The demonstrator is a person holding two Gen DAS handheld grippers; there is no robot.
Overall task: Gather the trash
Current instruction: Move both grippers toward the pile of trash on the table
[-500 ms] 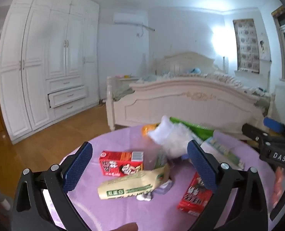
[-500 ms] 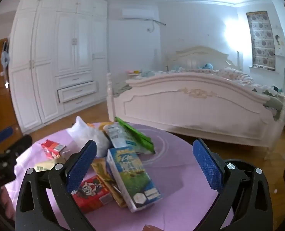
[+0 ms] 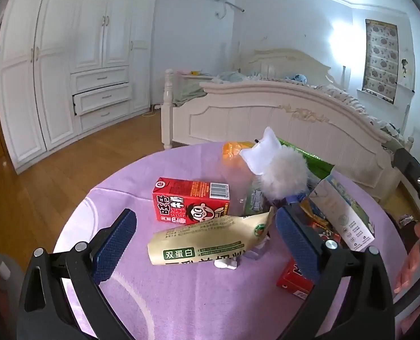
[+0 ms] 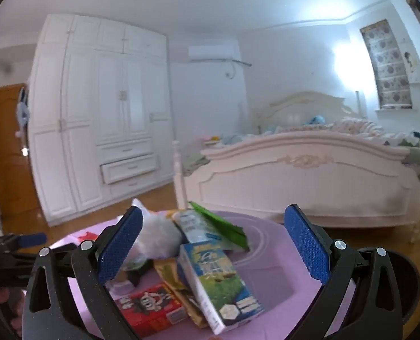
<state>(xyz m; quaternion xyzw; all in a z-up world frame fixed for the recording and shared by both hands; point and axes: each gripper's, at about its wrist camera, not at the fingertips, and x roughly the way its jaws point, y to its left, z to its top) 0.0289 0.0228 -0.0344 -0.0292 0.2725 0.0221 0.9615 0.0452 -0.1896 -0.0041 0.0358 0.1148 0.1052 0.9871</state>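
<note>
A white wardrobe (image 3: 68, 65) is seen at far left and a cream bed (image 3: 280, 113) at far right, on a wooden floor (image 3: 40, 170). A round table under a purple cloth (image 3: 181, 297) fills the near field; the trash is gathered on it, mostly right of centre. In the left wrist view the left gripper (image 3: 207, 239) is held spread wide above the near edge of the table, nothing between its blue pads (image 3: 115, 243). A beige pouch (image 3: 207, 240) with a green label lies between those pads, just near of a red carton (image 3: 191, 201) lying on its side. Far of these a white plastic bag (image 3: 277, 170) is piled against a green wrapper (image 3: 317, 163) and an orange wrapper (image 3: 232, 148). In the right wrist view the right gripper (image 4: 214, 245) is likewise spread and empty, over a blue-green carton (image 4: 218, 280) that leans on a second red carton (image 4: 150, 308) and a brown wrapper (image 4: 178, 289).
</note>
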